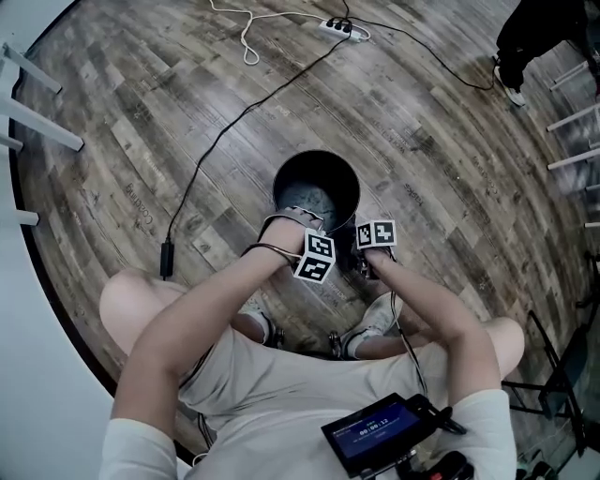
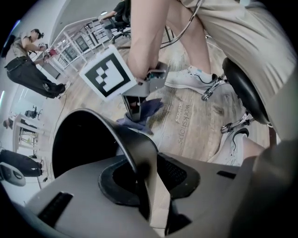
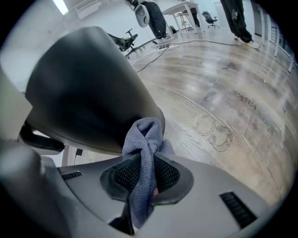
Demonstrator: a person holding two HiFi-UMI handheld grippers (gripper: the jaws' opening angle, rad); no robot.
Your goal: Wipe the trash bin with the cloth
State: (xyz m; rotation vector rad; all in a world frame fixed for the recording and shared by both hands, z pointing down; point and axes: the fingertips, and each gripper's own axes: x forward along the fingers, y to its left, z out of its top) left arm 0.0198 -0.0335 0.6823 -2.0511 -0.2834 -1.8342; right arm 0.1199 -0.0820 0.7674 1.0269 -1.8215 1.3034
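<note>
A round black trash bin stands on the wood floor between the person's feet. My left gripper points straight down over its near rim. In the left gripper view the bin's thin wall runs between the jaws of my left gripper, and floor shows through the gap beside it, so the pads stand apart. My right gripper sits at the bin's near right side, shut on a blue-grey cloth. The cloth lies bunched against the bin's outer wall. The left gripper view also shows this cloth.
A black cable crosses the floor to a power strip. The person's shoes and a stool's castors are close behind the bin. White table legs stand at the left, and another person at the top right.
</note>
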